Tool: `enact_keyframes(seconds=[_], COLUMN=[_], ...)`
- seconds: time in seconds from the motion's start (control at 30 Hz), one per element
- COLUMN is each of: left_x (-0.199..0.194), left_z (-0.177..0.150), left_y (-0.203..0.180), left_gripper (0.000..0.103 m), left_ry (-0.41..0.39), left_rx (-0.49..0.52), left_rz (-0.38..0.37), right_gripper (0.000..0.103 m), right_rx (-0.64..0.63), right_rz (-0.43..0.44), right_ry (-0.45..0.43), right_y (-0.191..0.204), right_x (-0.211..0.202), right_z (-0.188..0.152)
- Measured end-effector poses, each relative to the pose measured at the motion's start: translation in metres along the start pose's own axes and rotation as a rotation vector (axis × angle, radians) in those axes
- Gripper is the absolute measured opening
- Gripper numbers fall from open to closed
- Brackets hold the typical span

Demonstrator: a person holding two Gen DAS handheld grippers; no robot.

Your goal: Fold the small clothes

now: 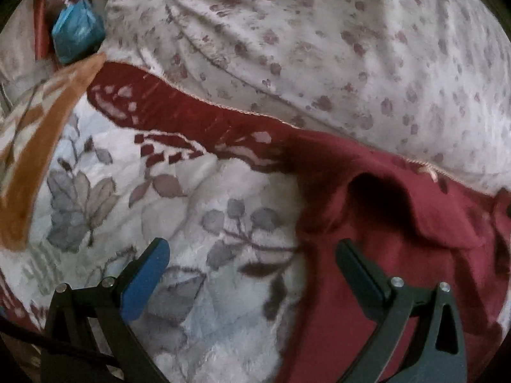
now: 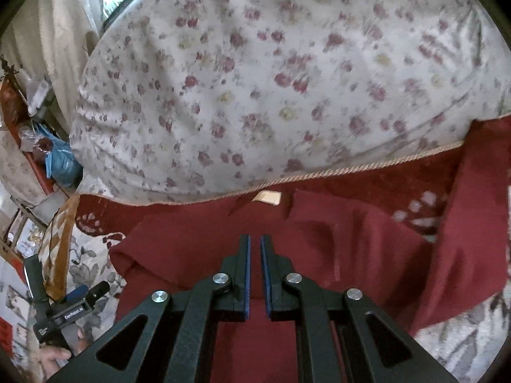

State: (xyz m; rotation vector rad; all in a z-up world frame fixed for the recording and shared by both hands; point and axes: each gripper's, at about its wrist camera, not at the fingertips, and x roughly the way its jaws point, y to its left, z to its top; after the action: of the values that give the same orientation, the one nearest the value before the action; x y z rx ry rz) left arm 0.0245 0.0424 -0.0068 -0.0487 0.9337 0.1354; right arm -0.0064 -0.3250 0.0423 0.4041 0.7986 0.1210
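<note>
A dark red garment (image 1: 392, 233) lies crumpled on a floral blanket (image 1: 204, 223). My left gripper (image 1: 252, 255) is open, its right finger over the garment's left edge and its left finger over the blanket. In the right wrist view the garment (image 2: 319, 239) spreads under my right gripper (image 2: 254, 249), with a pale label (image 2: 267, 197) at its far edge. The right jaws stand nearly closed with a thin gap, and nothing shows between them. My left gripper (image 2: 91, 290) also shows in the right wrist view at lower left, held by a hand.
A large flowered pillow (image 2: 271, 79) lies behind the garment. The blanket has a red border (image 1: 179, 108). An orange patterned cloth (image 1: 35, 146) lies at the left. A blue bag (image 1: 78, 30) and clutter sit at the far left beside the bed.
</note>
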Motion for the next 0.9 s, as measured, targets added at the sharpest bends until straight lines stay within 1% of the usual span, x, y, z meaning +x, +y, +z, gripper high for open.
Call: enact_keyframes(seconds=[0.07, 0.13, 0.17, 0.2, 0.27, 0.3, 0.33, 0.37, 0.4, 0.43, 0.5, 0.53, 0.57, 0.6, 0.67, 0.7, 0.73, 0.77, 0.83, 0.9], left_x=[0.008, 0.018, 0.022, 0.026, 0.032, 0.034, 0.034, 0.034, 0.034, 0.035, 0.037, 0.039, 0.041, 0.042, 0.044, 0.045, 0.046, 0.047, 0.048, 0.047], left_z=[0.004, 0.006, 0.005, 0.005, 0.004, 0.004, 0.005, 0.005, 0.005, 0.004, 0.003, 0.003, 0.003, 0.002, 0.002, 0.002, 0.002, 0.002, 0.003, 0.003], left_y=[-0.001, 0.004, 0.008, 0.012, 0.019, 0.021, 0.022, 0.022, 0.021, 0.02, 0.017, 0.016, 0.015, 0.015, 0.016, 0.017, 0.017, 0.018, 0.019, 0.02], left_gripper=[0.103, 0.103, 0.103, 0.103, 0.103, 0.103, 0.103, 0.103, 0.103, 0.103, 0.103, 0.103, 0.103, 0.103, 0.103, 0.103, 0.103, 0.103, 0.103, 0.103], left_ry=[-0.004, 0.014, 0.028, 0.042, 0.06, 0.064, 0.065, 0.063, 0.061, 0.062, 0.069, 0.074, 0.08, 0.085, 0.091, 0.093, 0.095, 0.097, 0.101, 0.099], left_rx=[-0.002, -0.025, -0.038, -0.053, -0.077, -0.085, -0.089, -0.09, -0.086, -0.078, -0.064, -0.058, -0.053, -0.05, -0.054, -0.056, -0.059, -0.062, -0.066, -0.069], left_rz=[0.048, 0.084, 0.093, 0.1, 0.111, 0.114, 0.116, 0.117, 0.119, 0.123, 0.133, 0.14, 0.147, 0.152, 0.161, 0.163, 0.165, 0.166, 0.167, 0.165], right_gripper=[0.008, 0.008, 0.018, 0.049, 0.087, 0.087, 0.086, 0.08, 0.067, 0.059, 0.028, 0.023, 0.01, 0.007, 0.005, 0.005, 0.005, 0.005, 0.006, 0.009], right_rx=[-0.004, -0.012, -0.023, -0.024, 0.002, 0.019, -0.004, -0.015, -0.024, -0.031, -0.051, -0.071, -0.087, -0.084, -0.071, -0.086, -0.098, -0.112, -0.102, -0.079], right_rz=[-0.028, -0.064, -0.086, -0.101, -0.131, -0.171, -0.202, -0.241, -0.256, -0.249, -0.235, -0.25, -0.271, -0.268, -0.24, -0.253, -0.279, -0.325, -0.367, -0.374], right_ry=[0.009, 0.056, 0.093, 0.11, 0.09, 0.063, 0.028, 0.05, 0.078, 0.116, 0.18, 0.193, 0.179, 0.167, 0.101, 0.047, 0.023, 0.008, 0.034, 0.067], right_y=[-0.008, -0.012, -0.013, -0.014, -0.019, -0.023, -0.026, -0.029, -0.031, -0.034, -0.036, -0.036, -0.035, -0.036, -0.038, -0.038, -0.039, -0.042, -0.051, -0.06], right_x=[-0.002, 0.007, 0.013, 0.017, 0.022, 0.027, 0.032, 0.042, 0.053, 0.065, 0.082, 0.087, 0.085, 0.08, 0.058, 0.041, 0.033, 0.028, 0.034, 0.042], right_z=[-0.004, -0.006, -0.007, -0.007, -0.005, -0.002, -0.001, 0.001, 0.002, 0.001, -0.004, -0.006, -0.007, -0.006, 0.001, 0.005, 0.006, 0.008, 0.009, 0.007])
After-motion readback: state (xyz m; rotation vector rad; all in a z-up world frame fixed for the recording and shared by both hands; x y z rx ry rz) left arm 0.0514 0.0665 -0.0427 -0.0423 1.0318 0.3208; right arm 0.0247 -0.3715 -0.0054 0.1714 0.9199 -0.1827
